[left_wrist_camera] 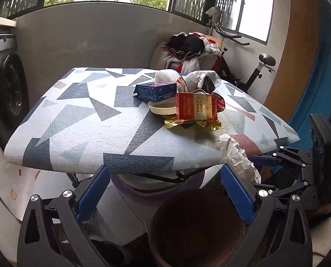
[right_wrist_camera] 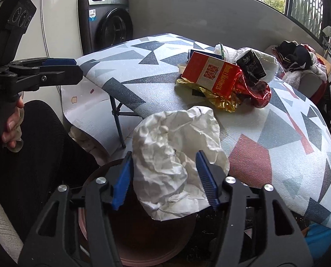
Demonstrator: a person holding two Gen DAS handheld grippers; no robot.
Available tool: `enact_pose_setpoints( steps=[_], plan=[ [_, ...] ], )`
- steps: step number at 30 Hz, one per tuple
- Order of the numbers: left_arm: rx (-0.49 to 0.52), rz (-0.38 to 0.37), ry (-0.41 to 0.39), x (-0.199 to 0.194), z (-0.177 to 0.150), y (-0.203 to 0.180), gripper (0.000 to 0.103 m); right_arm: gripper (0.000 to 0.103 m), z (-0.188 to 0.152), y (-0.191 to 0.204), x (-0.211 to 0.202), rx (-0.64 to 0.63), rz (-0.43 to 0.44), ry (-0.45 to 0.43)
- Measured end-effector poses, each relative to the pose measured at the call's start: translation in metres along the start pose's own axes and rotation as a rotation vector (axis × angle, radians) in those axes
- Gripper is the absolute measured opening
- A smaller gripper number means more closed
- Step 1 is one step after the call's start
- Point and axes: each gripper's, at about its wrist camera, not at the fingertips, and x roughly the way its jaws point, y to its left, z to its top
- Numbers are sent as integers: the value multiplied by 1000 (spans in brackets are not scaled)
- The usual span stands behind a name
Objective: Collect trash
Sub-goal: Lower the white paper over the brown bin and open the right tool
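Observation:
My right gripper (right_wrist_camera: 164, 178) is shut on a crumpled white paper (right_wrist_camera: 174, 155), held off the table's front edge above a dark round bin (right_wrist_camera: 138, 240). The paper also shows in the left wrist view (left_wrist_camera: 236, 155), with the bin (left_wrist_camera: 196, 229) below. My left gripper (left_wrist_camera: 165, 191) is open and empty, below the table edge above the bin. A trash pile lies on the patterned table (left_wrist_camera: 98, 133): a red carton (left_wrist_camera: 195, 106), a blue box (left_wrist_camera: 156, 91), gold foil (left_wrist_camera: 194, 123), a cream lid (left_wrist_camera: 163, 109) and white bags (left_wrist_camera: 194, 77).
A washing machine (left_wrist_camera: 7, 93) stands at the left. A chair heaped with clothes (left_wrist_camera: 189, 51) and an exercise bike (left_wrist_camera: 254, 71) stand behind the table. The table's folding legs (right_wrist_camera: 118, 120) are below its edge. The person's knee (right_wrist_camera: 31, 155) is beside the bin.

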Motion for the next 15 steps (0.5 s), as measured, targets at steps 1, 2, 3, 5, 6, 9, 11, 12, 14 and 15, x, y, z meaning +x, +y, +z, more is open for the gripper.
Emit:
enact_pose_setpoints(
  steps=[1,2,3,5,6,9,11,12,14,15],
  plan=[
    [1,0,4,1,-1,0,97,72,0,0,0,-3,1,-1],
    [-1,0,7,1,-1,0,97,75,0,1,-1,-7,1,-1],
    [-4,0,10,2,-2,1,97,85,0,2,-1,-9,1,-1],
    [-17,2,14,3,-2,3,97,97,0,1,-1,-10,-12,-5],
    [-25,3,16,4,-2,5,97,97,1,0,-1,-5,-10,-4],
    [-48,7,22,4,-3,9,97,97,0,-7,5,31,-3,16],
    [-59,11,25,5,-3,12,97,97,-1,-16,9,70,-8,30],
    [-62,12,27,5,-3,12,97,97,-2,-20,10,90,-11,33],
    [-66,16,30,6,-3,12,97,97,-2,-28,11,132,-17,29],
    [-66,17,31,6,-4,12,97,97,-3,-33,11,151,-21,27]
  ],
)
